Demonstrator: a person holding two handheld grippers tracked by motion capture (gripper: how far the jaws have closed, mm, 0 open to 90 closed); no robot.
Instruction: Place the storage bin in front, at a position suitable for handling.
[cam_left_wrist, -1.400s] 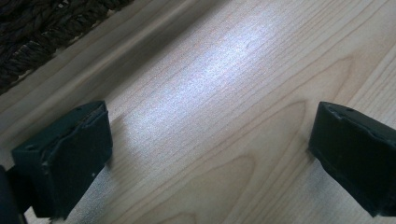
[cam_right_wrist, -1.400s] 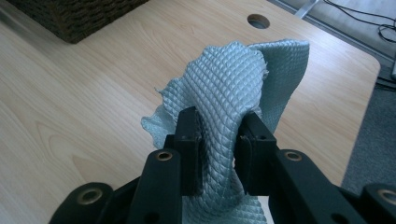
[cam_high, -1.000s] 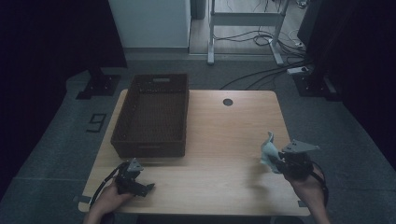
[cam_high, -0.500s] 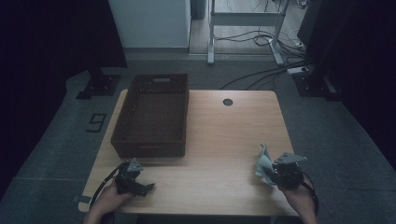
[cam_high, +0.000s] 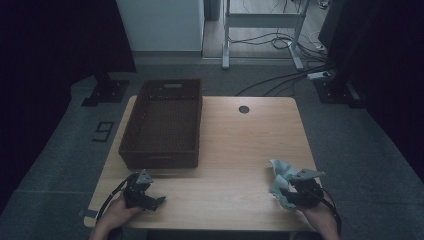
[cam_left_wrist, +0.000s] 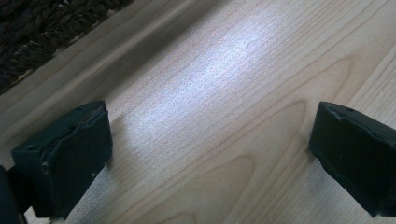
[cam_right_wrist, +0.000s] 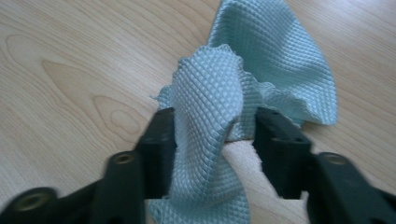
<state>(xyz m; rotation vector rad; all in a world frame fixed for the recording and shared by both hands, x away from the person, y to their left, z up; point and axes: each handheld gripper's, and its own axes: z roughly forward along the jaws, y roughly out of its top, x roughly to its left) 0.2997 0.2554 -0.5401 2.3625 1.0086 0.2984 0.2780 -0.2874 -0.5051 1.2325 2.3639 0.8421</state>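
Resting at about 5 o'clock on the counter (cam_high: 240, 150): one pale teal cloth (cam_high: 280, 175), waffle-textured, crumpled, with a fold standing up from the wood. The right hand-held gripper (cam_high: 289, 192) sits low over it at the near right edge, held in the person's right hand (cam_high: 320, 220). In the right gripper view the cloth (cam_right_wrist: 233, 107) rises between the two black jaws; these have just been opening, and a gap of bare wood shows between the fabric and the jaw at 3 o'clock, so the cloth stands loose between them rather than pinched.

Left hand-held gripper (cam_high: 155, 200): at about 7 o'clock on the counter, held in the left hand (cam_high: 117, 215), jaws spread wide with nothing between them. Its own view shows bare wood grain (cam_left_wrist: 210, 116) between the jaws.

Dark woven basket (cam_high: 162, 122): rectangular, at 10 o'clock on the counter, well apart from the cloth; its weave (cam_left_wrist: 42, 32) shows at 10 o'clock in the left gripper view.
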